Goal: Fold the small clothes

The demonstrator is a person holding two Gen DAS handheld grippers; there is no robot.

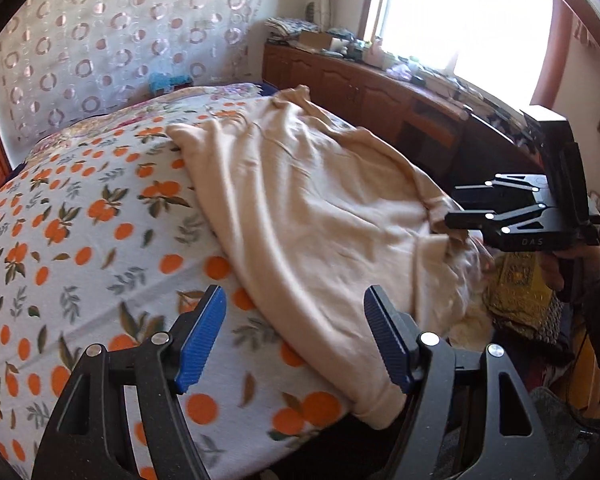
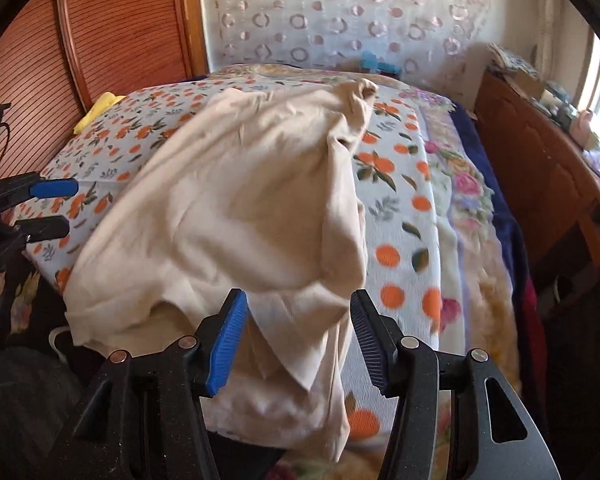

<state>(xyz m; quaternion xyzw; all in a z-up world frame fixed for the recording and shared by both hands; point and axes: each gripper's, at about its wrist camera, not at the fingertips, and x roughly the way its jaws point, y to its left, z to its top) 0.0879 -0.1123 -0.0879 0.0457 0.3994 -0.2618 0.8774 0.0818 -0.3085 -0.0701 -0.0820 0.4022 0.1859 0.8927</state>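
A cream garment [image 1: 308, 208] lies spread and rumpled on the bed's orange-print sheet [image 1: 80, 240], its near edge hanging over the bedside. My left gripper [image 1: 296, 340] stands open above the sheet at the garment's left hem, with nothing between its pads. In the right wrist view the garment [image 2: 240, 200] has a fold thrown over its right side. My right gripper [image 2: 300, 340] is open, and a loose flap of the cloth lies between its jaws, untouched by the pads. Each gripper shows in the other view: the right gripper [image 1: 454, 206] at the garment's far corner, the left gripper [image 2: 52, 207] at the left edge.
A wooden cabinet [image 1: 380, 92] cluttered with small items runs under the window to the right of the bed. A floral blanket [image 2: 468, 200] covers the bed's right side. A yellow cloth [image 2: 100, 110] lies at the far left, by a wooden panel [image 2: 120, 32].
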